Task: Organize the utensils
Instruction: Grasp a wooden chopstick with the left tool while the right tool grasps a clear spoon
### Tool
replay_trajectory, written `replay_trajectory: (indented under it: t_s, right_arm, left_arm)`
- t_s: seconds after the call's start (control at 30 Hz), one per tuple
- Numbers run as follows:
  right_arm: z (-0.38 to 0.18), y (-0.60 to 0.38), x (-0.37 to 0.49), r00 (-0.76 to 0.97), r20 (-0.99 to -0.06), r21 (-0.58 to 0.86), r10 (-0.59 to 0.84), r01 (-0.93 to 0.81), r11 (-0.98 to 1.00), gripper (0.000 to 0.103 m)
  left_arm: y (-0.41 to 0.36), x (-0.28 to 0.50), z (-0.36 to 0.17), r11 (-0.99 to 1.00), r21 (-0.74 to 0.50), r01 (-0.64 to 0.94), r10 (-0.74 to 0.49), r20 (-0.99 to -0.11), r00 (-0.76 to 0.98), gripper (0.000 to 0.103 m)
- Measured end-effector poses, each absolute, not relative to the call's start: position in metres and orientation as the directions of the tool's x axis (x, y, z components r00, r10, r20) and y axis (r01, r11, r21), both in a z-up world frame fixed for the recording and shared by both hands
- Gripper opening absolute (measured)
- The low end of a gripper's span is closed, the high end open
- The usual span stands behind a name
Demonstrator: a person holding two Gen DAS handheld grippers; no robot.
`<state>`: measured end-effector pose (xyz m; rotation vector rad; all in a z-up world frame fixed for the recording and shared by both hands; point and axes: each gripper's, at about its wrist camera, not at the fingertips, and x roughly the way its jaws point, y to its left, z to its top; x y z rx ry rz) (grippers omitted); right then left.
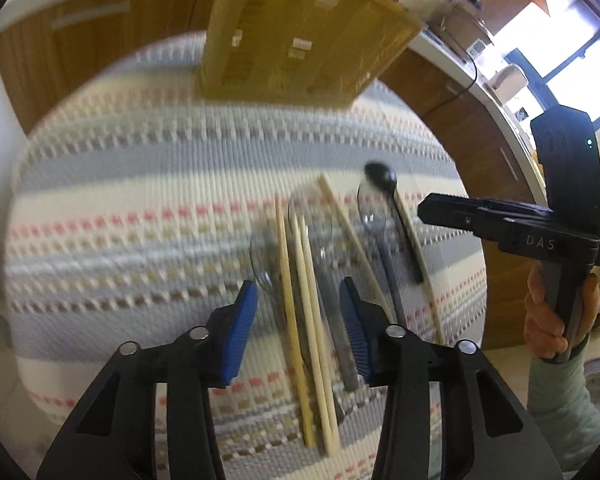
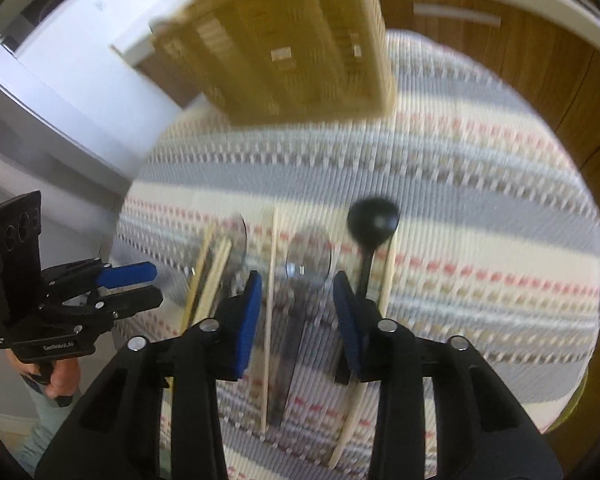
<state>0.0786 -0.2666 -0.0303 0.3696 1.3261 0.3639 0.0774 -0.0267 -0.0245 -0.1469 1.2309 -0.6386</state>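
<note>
Several utensils lie side by side on a striped woven mat [image 1: 140, 200] [image 2: 480, 220]: pale chopsticks [image 1: 291, 300] [image 2: 271, 320], clear plastic spoons [image 1: 374, 208] [image 2: 308, 260] and a black spoon [image 1: 384, 178] [image 2: 374, 220]. A bamboo organiser tray [image 1: 300, 36] [image 2: 292, 52] sits at the mat's far edge. My left gripper [image 1: 298, 285] [image 2: 150, 286] hangs open just above the chopsticks and a clear spoon. My right gripper [image 2: 297, 278] [image 1: 428, 210] is open over a clear spoon and one chopstick, with the black spoon just right of it. Neither pair of pads presses on anything.
Wooden cabinet fronts [image 1: 100, 48] [image 2: 520, 52] under a white counter curve behind the mat. A white appliance [image 2: 80, 60] stands at the left. A person's hand [image 1: 548, 320] [image 2: 60, 376] holds each gripper handle. The mat's left half bears no utensils.
</note>
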Motion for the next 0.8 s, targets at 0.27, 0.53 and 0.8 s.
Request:
replay_trajectory:
  t_s: [0.27, 0.53, 0.8]
  right_arm:
    - [-0.058, -0.236, 0.073, 0.099, -0.915, 0.387, 0.392, -0.062, 0.920, 0.021]
    - [-0.068, -0.210, 0.078, 0.079, -0.947, 0.305, 0.311, -0.078, 0.949, 0.018]
    - [-0.068, -0.186, 0.091, 0.064, -0.961, 0.266, 0.271, -0.075, 0.961, 0.015]
  left_arm:
    - [-0.026, 0.074, -0.050, 0.806, -0.479, 0.347, -0.547, -0.828, 0.127, 0.029]
    - [-0.041, 0.077, -0.059, 0.810, -0.465, 0.357, -0.533, -0.838, 0.119, 0.026]
    - [-0.058, 0.089, -0.062, 0.827, -0.438, 0.351, -0.505, -0.854, 0.125, 0.016]
